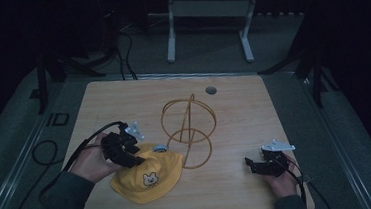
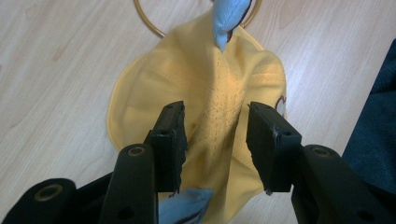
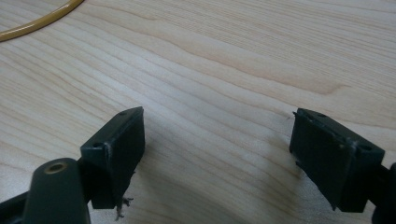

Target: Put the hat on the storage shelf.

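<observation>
The table (image 1: 234, 105) is being worked from the near edge, with the wire stand (image 1: 189, 129) standing at its middle. The yellow hat (image 1: 149, 177) is lying flat on the wood just in front of the stand, near the left corner. Over it the left gripper (image 2: 215, 140) is being held, jaws parted and straddling the stitched crown, nothing clamped yet. A pinch is probably being lined up here; it would best be taken on a ridge of cloth, jaws pressed low so fabric is gathered between them, not skated over. The blue ear (image 2: 226, 21) at the far rim is better left alone. The right gripper (image 3: 215, 154) is being rested wide open over bare wood, well apart.
</observation>
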A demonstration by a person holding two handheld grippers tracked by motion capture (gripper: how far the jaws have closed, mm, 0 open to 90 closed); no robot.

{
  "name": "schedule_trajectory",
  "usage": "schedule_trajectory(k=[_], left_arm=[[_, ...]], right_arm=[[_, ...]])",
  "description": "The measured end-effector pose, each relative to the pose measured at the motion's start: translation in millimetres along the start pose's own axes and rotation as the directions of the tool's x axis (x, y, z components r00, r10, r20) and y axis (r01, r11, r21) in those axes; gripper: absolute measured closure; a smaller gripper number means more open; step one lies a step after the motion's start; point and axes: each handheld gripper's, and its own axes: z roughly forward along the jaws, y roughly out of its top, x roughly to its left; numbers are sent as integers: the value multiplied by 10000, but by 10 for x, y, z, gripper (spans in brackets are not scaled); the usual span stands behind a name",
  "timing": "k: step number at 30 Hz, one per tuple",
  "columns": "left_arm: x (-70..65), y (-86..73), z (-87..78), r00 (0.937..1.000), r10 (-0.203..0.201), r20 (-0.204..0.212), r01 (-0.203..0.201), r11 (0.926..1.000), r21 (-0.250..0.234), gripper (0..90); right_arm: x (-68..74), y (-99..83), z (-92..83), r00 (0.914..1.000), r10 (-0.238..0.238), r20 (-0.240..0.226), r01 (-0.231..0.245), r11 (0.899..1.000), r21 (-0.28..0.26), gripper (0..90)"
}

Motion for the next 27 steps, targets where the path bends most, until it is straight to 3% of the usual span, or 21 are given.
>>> schedule_trajectory(k=[5, 8, 10, 15, 21, 23, 27], left_arm=[[4, 47, 130, 9999, 100, -93, -94, 9979, 648, 589], [5, 54, 145, 9999, 92, -94, -85, 9975, 708, 595], [11, 79, 218, 9999, 102, -115, -89, 9938, 1106, 618], [-5, 95, 229, 9994, 327, -148, -303, 9896, 1403, 742], [-4, 72, 202, 9987, 505, 47, -506, 9862, 1577, 777], [1, 59, 166, 9984, 530, 204, -555, 9867, 1525, 778], [34, 45, 78, 9987, 508, 98, -516, 9905, 1274, 779]], right_arm=[[0, 1, 1, 10000, -4, -8, 4, 10000, -2, 180], [0, 1, 1, 10000, -9, -13, 8, 10000, 0, 180], [0, 3, 3, 10000, -7, -20, 7, 10000, -6, 180], [0, 3, 4, 10000, -12, -25, 12, 10000, -8, 180], [1, 4, 4, 10000, -10, -27, 10, 10000, -5, 180], [1, 4, 4, 10000, -12, -29, 12, 10000, -1, 180], [1, 5, 5, 10000, -10, -31, 10, 10000, -1, 180]])
